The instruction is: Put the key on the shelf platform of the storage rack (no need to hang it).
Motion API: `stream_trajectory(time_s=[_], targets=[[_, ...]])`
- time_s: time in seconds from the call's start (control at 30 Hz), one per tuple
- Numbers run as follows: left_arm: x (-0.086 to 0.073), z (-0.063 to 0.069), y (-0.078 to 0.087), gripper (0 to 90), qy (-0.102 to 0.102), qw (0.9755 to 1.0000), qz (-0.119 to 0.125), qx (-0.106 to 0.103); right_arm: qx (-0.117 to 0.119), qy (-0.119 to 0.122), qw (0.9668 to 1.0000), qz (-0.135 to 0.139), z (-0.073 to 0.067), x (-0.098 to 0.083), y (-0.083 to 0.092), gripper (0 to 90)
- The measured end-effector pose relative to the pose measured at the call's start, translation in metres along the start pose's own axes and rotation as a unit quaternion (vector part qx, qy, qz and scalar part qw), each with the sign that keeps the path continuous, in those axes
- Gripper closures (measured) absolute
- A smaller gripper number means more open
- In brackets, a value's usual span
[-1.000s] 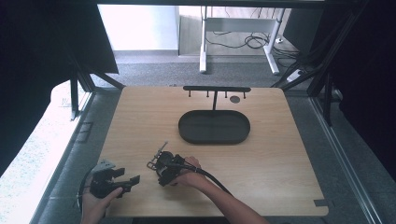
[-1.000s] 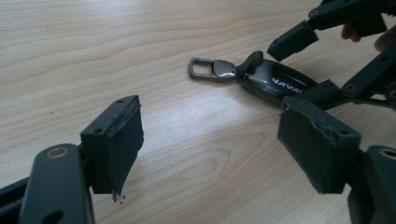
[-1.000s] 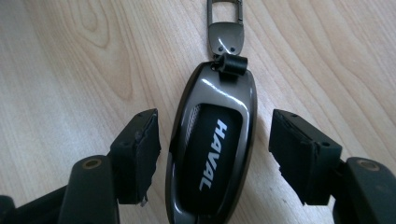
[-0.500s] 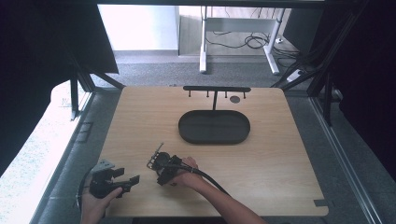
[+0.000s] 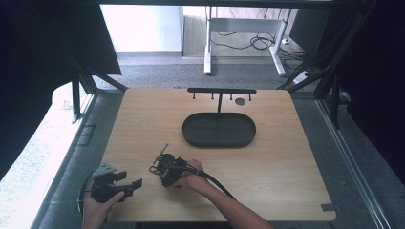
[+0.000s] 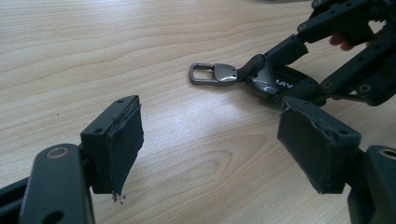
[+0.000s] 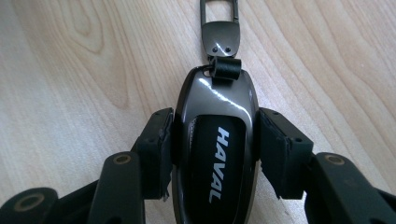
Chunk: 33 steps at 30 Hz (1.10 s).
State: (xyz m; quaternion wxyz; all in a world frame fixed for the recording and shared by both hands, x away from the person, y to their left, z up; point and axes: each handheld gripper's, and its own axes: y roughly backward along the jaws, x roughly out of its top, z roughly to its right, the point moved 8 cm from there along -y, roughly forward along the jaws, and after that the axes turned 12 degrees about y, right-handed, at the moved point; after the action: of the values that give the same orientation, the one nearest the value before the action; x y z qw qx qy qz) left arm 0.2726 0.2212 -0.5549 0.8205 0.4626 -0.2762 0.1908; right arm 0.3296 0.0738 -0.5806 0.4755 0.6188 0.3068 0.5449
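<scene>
Right gripper [image 7: 212, 140] has just closed its jaws onto the car key fob [image 7: 215, 154] lying on the table [image 5: 286, 157], left gripper [image 6: 219, 154] spread and idle; grasp done, lift and hanging on the hook rack [image 5: 221, 90] probably still to do.

Each hand-held gripper was black throughout. The left gripper [image 6: 212, 140] ended in two blocky jaws faced with dark rubbery pads [image 6: 127, 140], the pad edges frayed and a loose thread hanging below one of them. Flat linkage bars behind the jaws carried round brass-coloured rivets, and small screw holes dotted the jaw blocks. The right gripper [image 7: 212, 149] had the same build: ragged-edged pads, jointed bars, round rivets. A thick black cable [image 5: 215, 181] trailed back from its body. Both of the person's forearms were bare, without sleeves.
</scene>
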Motion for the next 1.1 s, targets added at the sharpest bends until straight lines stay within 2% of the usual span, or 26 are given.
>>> stream_trajectory(time_s=[0.2,0.43,0.67,0.9,1.1], targets=[[0.000,0.000,0.000,22.7,0.000,1.0000,0.001,0.000,0.004,-0.001,0.9998,0.018,0.003,0.002,0.012,49.4],[0.000,0.000,0.000,22.7,0.001,1.0000,0.001,0.001,0.005,-0.008,0.9986,0.053,0.009,0.004,0.038,49.4],[0.000,0.000,0.000,22.7,0.000,1.0000,0.001,0.001,0.001,-0.007,0.9976,0.069,0.012,0.007,0.057,49.5],[0.000,0.000,0.000,22.7,-0.001,1.0000,0.001,0.001,-0.009,-0.009,0.9957,0.091,0.018,0.008,0.084,49.5],[0.000,0.001,-0.001,22.7,-0.001,1.0000,-0.001,0.000,-0.017,-0.010,0.9953,0.095,0.024,0.004,0.096,49.5]])
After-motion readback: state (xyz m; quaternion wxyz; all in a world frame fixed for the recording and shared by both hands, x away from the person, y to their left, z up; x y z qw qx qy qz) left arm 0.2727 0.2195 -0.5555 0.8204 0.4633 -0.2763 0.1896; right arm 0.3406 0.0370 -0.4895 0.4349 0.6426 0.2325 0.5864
